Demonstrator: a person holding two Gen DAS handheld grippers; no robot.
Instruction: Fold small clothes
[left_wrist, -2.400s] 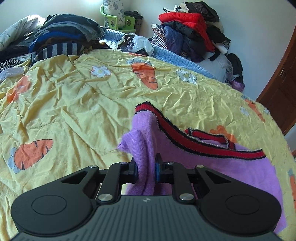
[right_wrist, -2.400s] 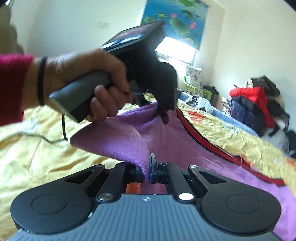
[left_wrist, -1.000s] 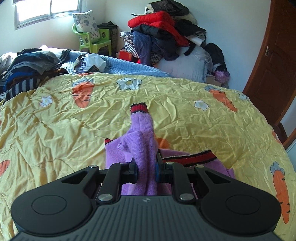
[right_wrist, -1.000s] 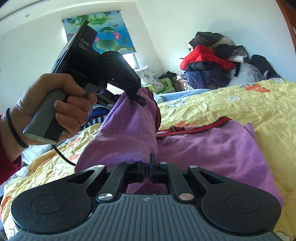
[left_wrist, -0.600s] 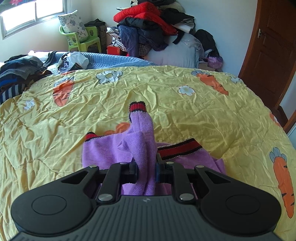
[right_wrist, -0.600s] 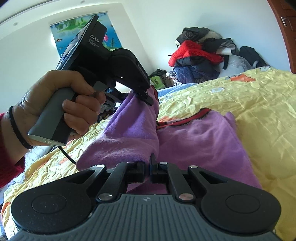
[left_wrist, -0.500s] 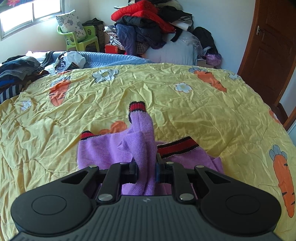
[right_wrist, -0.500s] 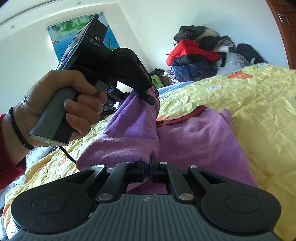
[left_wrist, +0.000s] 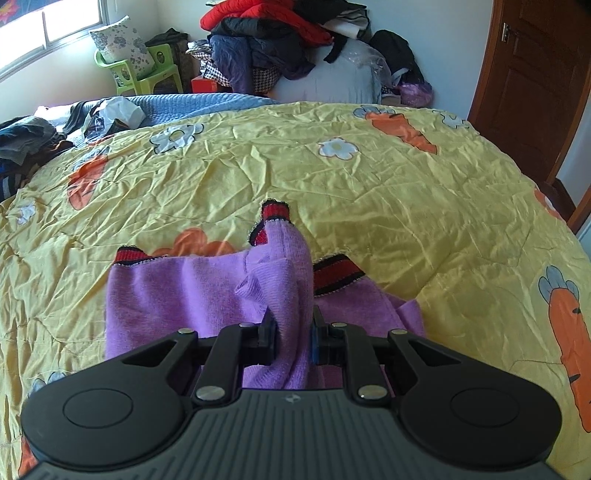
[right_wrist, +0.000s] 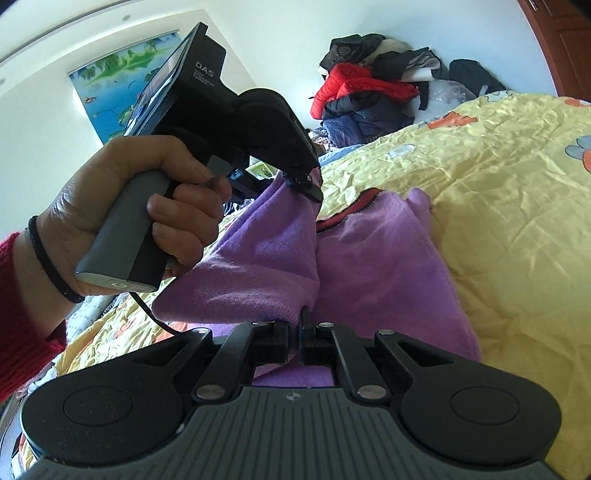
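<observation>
The left gripper (left_wrist: 293, 334) pinched a fold of the purple sweater (left_wrist: 177, 291), and the right gripper (right_wrist: 294, 341) was clamped tight on its edge. The sweater lay mid-quilt (left_wrist: 406, 206), one side lifted.

This was a bedroom in a home. A big bed had a yellow blanket (left_wrist: 369, 184) with orange carrots and white flowers on it. A tall heap of clothes (left_wrist: 280, 40) and coats sat by the wall past the bed. More clothes (left_wrist: 22, 136) lay on the far left side. A small green chair (left_wrist: 144, 74) with a flowered pillow (left_wrist: 122, 44) stood under a bright window (left_wrist: 48, 33). A brown wooden door (left_wrist: 535, 81) was on the right. A picture of fish and water plants (right_wrist: 118, 88) hung on the white wall.
</observation>
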